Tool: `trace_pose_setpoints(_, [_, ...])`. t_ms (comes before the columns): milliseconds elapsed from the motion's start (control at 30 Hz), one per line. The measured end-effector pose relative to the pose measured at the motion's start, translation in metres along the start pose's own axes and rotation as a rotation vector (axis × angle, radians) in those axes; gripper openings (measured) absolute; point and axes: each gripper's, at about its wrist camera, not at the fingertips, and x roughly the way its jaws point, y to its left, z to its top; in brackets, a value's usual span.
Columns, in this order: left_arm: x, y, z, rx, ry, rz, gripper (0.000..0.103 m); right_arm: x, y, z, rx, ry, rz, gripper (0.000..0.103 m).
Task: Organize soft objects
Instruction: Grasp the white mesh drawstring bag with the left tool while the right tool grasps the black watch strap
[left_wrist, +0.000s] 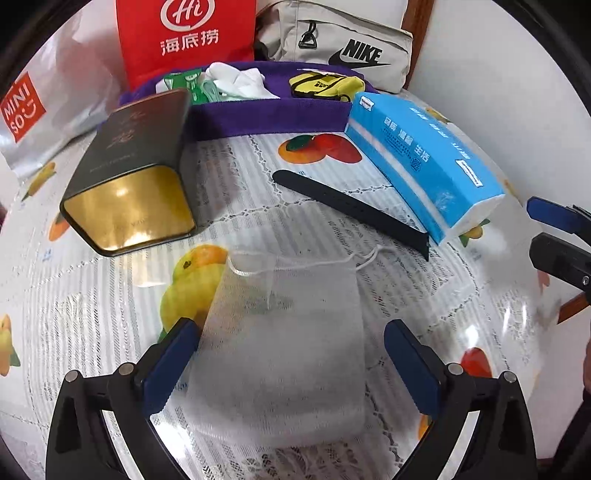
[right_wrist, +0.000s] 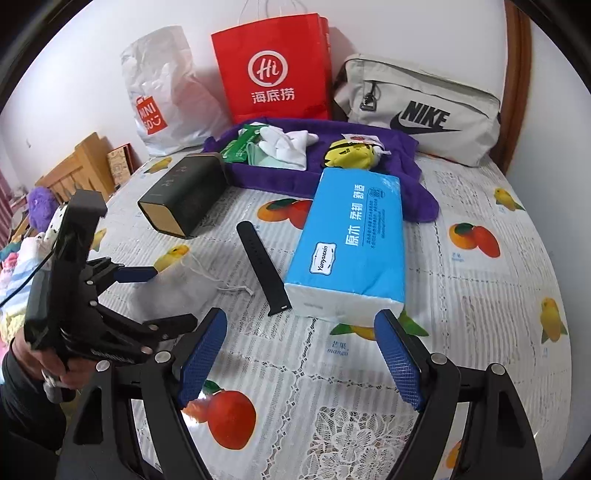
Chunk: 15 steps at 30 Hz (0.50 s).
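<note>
- Evidently the left gripper (left_wrist: 291, 354) hangs over the white mesh pouch (left_wrist: 284, 332), which lies flat in the lower middle of the left wrist view; its fingers (left_wrist: 173, 354) stand wide on either side of the pouch without pressing it, so I judge it is lined up to pinch the soft mesh rather than already gripping it.
- To the upper left of that view a dark tin with a gold end (left_wrist: 133, 177) lies on its side on the surface (left_wrist: 74, 295), its open end towards the camera; it looks set aside, not part of the soft lot.
- Behind the tin, in the upper middle, a purple towel (left_wrist: 266, 118) serves as the collecting spot: a white cloth (left_wrist: 240, 83), a green packet (left_wrist: 184, 83) and a yellow pouch (left_wrist: 325, 86) already sit on it, which suggests the mesh pouch belongs there too.
- In the middle a black strap (left_wrist: 351, 206) lies diagonally on the bare surface, just above the pouch's drawstring and touching the near corner of the tissue pack.
- To the right, the blue tissue pack (right_wrist: 351, 243) rests at an angle, its far end overlapping the towel's edge.
- In the right wrist view the right gripper (right_wrist: 301, 358) waits low in the frame with fingers (right_wrist: 203, 354) wide and nothing between them, aimed just short of the tissue pack, likely its next pick.
- The red paper bag (right_wrist: 273, 70) and grey pouch bag (right_wrist: 421, 107) stand at the back.
</note>
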Motion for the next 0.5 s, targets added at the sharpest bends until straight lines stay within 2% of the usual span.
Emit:
trace_pose_setpoints(167, [0.0, 0.002, 0.0, 0.031, -0.052, 0.043, 0.084, 0.008, 0.007, -0.003, 0.011, 0.019, -0.013, 0.082])
trace_pose_setpoints(300, [-0.008, 0.015, -0.002, 0.02, -0.081, 0.052, 0.049, 0.016, 0.018, 0.0, -0.019, 0.025, -0.015, 0.082])
trace_pose_setpoints(433, [-0.012, 0.041, -0.003, -0.034, -0.081, 0.018, 0.014, 0.025, 0.035, 0.009, -0.083, 0.011, -0.003, 0.08])
trace_pose_setpoints(500, [-0.015, 0.056, -0.004, -0.076, -0.069, -0.012, 0.011, 0.033, 0.048, 0.016, -0.135, 0.007, 0.005, 0.075])
